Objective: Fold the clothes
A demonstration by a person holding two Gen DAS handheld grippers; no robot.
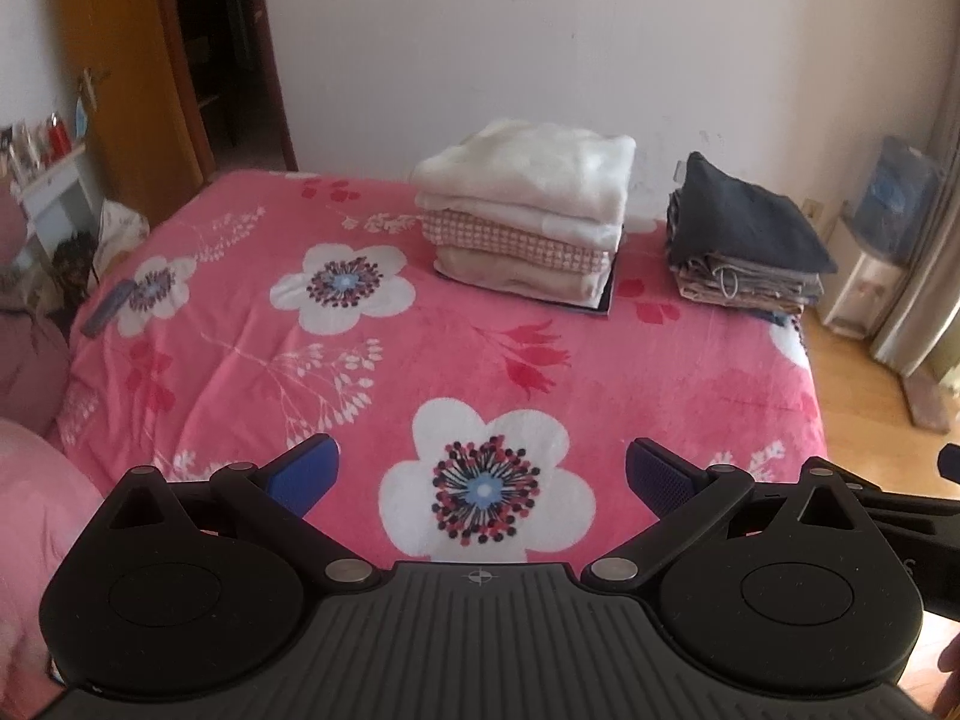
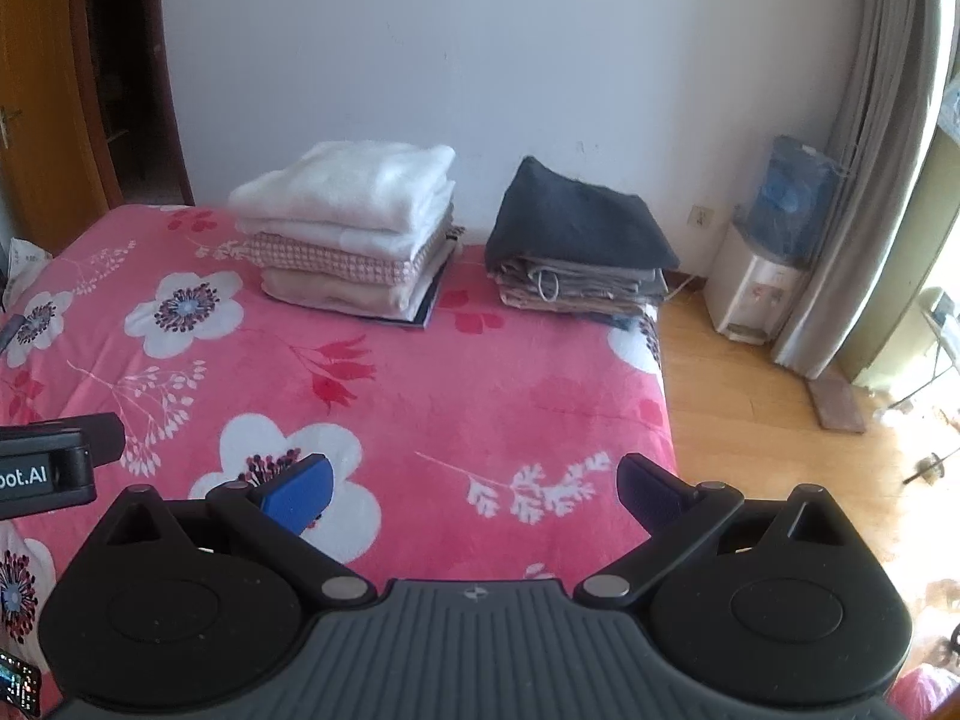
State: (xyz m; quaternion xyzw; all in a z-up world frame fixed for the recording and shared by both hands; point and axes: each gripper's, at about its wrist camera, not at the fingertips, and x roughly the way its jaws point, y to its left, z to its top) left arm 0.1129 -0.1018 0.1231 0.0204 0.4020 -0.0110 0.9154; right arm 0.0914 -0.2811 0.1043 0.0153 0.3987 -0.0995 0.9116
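Note:
Two stacks of folded clothes stand at the far side of a bed under a pink flowered blanket (image 1: 372, 360) (image 2: 420, 396). One is a pale stack (image 1: 528, 210) (image 2: 354, 228) of white, checked and beige pieces. The other is a darker stack (image 1: 744, 240) (image 2: 576, 246) with a navy piece on top. My left gripper (image 1: 483, 468) hovers open over the blanket's near part, nothing between its blue pads. My right gripper (image 2: 474, 483) is open too, above the bed's near right corner. No loose garment lies between the grippers and the stacks.
A water dispenser (image 2: 762, 264) stands on the wooden floor (image 2: 774, 420) right of the bed, beside a curtain (image 2: 870, 180). A wooden door (image 1: 120, 60) and a cluttered shelf (image 1: 48, 162) are at the left. A grey remote (image 1: 108, 306) lies on the bed's left edge. A pink cloth (image 1: 36, 540) sits near left.

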